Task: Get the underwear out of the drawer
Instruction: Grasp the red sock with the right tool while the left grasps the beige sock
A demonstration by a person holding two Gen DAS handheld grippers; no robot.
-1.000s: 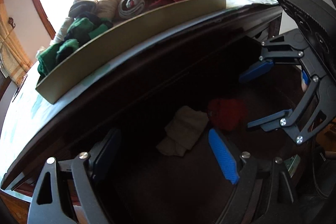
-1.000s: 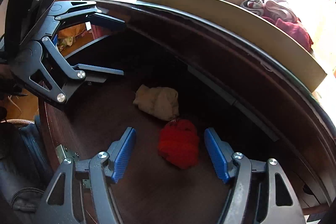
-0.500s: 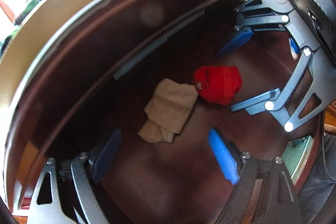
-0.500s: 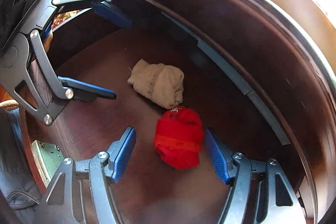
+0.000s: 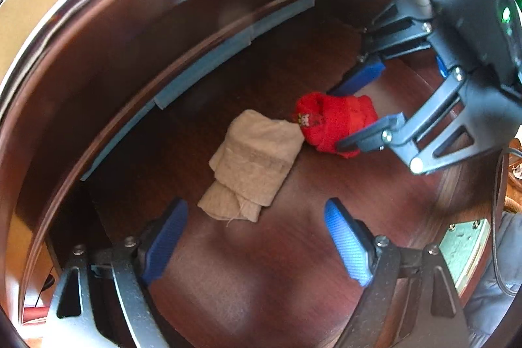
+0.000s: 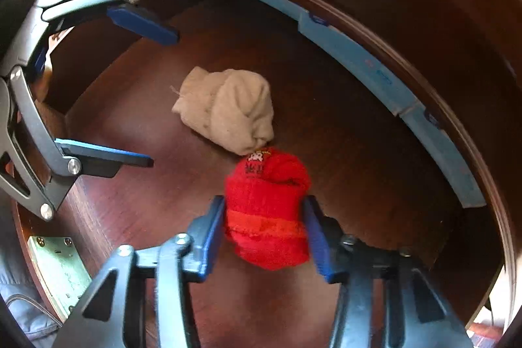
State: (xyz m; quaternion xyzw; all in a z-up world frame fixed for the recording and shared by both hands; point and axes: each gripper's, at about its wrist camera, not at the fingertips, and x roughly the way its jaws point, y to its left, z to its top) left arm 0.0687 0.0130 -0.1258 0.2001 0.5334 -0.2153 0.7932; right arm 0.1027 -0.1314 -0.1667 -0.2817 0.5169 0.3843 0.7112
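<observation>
Right tool [image 6: 264, 237] closing — pads seemingly touching red underwear [image 6: 266, 207].

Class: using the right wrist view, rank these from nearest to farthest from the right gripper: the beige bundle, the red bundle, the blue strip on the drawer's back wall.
1. Red bundle: between the closing jaws of the right gripper.
2. Beige bundle: just beyond, touching the red one.
3. Blue strip: farthest, along the back wall.

The dark wooden drawer floor [image 5: 248, 276] carries a beige bundle [image 5: 254, 158] touching a red bundle [image 5: 336, 119].
</observation>
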